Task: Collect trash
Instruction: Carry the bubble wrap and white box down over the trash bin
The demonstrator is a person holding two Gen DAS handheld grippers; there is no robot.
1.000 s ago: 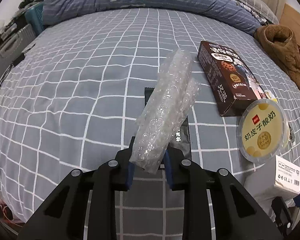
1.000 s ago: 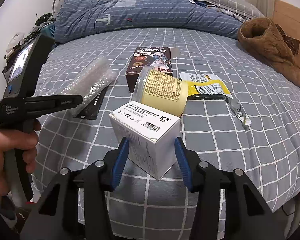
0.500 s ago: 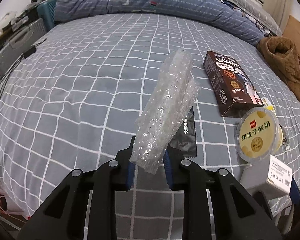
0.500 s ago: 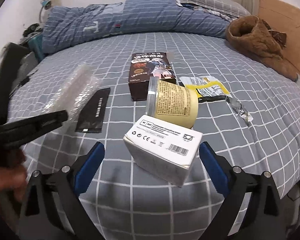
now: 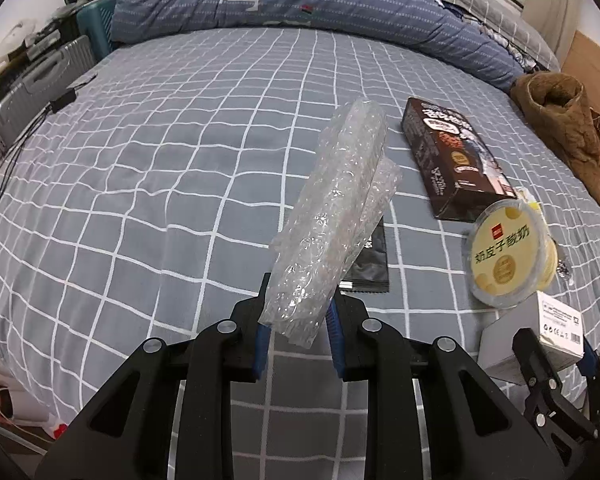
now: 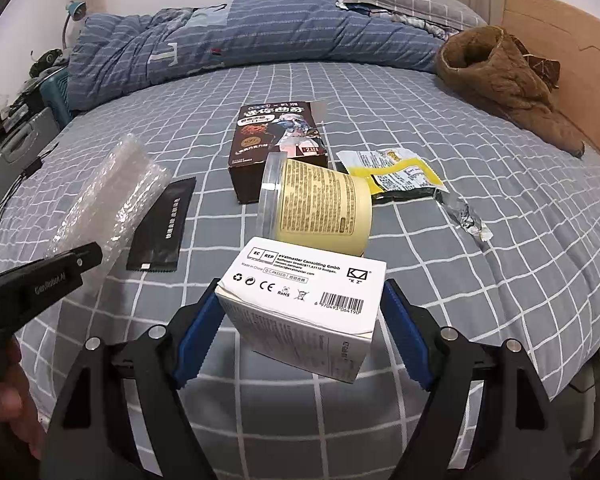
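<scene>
A wide bed under a grey sheet with a white grid (image 6: 480, 128) carries all the litter, with a rumpled blue striped duvet (image 6: 260, 36) and a brown fleece garment (image 6: 500, 80) at its far side. Toward the near edge lie a dark brown printed cookie carton (image 6: 278, 140), a pale yellow yoghurt tub tipped on its side (image 6: 320, 204), a torn yellow and silver snack wrapper (image 6: 400, 176) and a flat black foil sachet (image 6: 162, 228). The white cardboard box with a barcode label (image 6: 304, 300) sits at the bed's near edge, tilted, between the blue pads of the right gripper (image 6: 302, 332); its jaws stand at about the box's width, and whether they already press the sides I cannot tell. The left gripper (image 5: 296, 340) has its jaws narrowed onto the lower end of a crumpled clear bubble-wrap sleeve (image 5: 336, 208), which sticks up clear of the sheet. The step in hand looks like securing the box: squeeze squarely on the two opposite side faces, gently, since thin card will likely buckle, then lift straight up without nudging the tub just behind it. Keep the left grip firm; bubble wrap is likely to slip.
</scene>
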